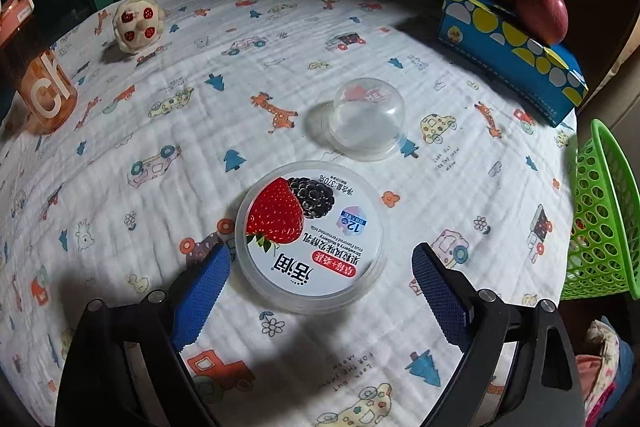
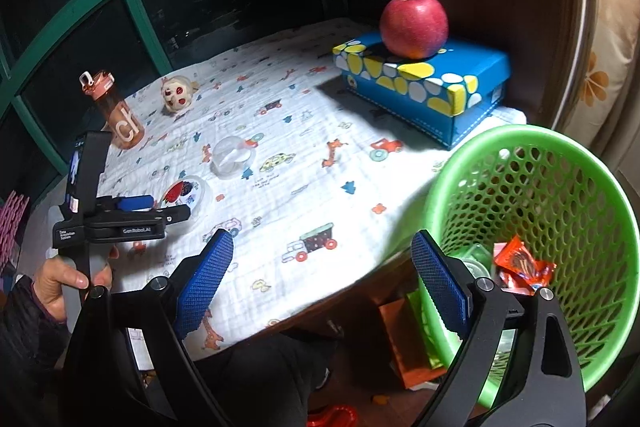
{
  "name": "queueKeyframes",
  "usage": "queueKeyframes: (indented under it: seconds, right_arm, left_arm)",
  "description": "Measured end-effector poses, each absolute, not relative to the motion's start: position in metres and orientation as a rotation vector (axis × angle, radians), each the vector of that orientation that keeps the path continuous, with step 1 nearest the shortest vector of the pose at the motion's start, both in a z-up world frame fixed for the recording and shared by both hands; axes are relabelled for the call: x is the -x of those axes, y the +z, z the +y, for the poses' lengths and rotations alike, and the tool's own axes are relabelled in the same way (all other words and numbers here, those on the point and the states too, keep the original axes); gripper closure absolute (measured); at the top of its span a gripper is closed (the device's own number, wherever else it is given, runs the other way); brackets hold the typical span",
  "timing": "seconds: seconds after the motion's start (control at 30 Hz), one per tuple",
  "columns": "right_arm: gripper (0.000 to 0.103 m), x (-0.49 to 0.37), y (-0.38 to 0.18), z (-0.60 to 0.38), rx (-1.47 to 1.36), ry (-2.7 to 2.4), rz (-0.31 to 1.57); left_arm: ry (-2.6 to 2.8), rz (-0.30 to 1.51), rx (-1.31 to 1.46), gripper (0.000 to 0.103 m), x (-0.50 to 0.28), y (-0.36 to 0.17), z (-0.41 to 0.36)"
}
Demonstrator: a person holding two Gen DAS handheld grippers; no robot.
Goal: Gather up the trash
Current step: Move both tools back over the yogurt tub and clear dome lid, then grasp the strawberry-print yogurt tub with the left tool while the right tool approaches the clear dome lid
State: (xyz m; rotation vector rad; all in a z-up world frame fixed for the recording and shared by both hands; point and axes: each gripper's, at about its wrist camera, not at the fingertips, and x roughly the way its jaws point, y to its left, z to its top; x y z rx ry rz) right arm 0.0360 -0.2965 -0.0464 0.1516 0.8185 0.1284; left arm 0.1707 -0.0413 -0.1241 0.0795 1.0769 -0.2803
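Observation:
A round yogurt lid with a strawberry and blackberry picture lies flat on the patterned tablecloth. My left gripper is open, its blue fingers on either side of the lid's near half, not touching it. A clear plastic dome cup lies just beyond the lid. The lid and dome also show in the right wrist view, with the left gripper at the lid. My right gripper is open and empty above the table's near edge. A green mesh basket holding an orange wrapper hangs beside it.
A blue spotted box with a red apple on top stands at the back right. An orange water bottle and a small toy face stand at the back left. The green basket is off the table's right edge.

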Motion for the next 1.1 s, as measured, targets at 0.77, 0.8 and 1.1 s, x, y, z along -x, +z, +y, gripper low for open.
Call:
queueKeyframes:
  seconds: [0.77,0.8,1.1]
  right_arm:
    - [0.013,-0.058,-0.063,-0.273,-0.133,0.165,0.865]
    - [0.013,-0.059,-0.063,-0.272,-0.133,0.167,0.867]
    - [0.013,-0.074,-0.068,-0.256,-0.113,0.194,0.876]
  left_arm:
    - [-0.299,1.093,-0.095,0.015,-0.183,-0.143,-0.044]
    - [-0.298,1.088,-0.095,0.015,-0.183,-0.141,-0.043]
    - [-0.288,1.031,-0.057,0.015,-0.174,-0.113,-0.027]
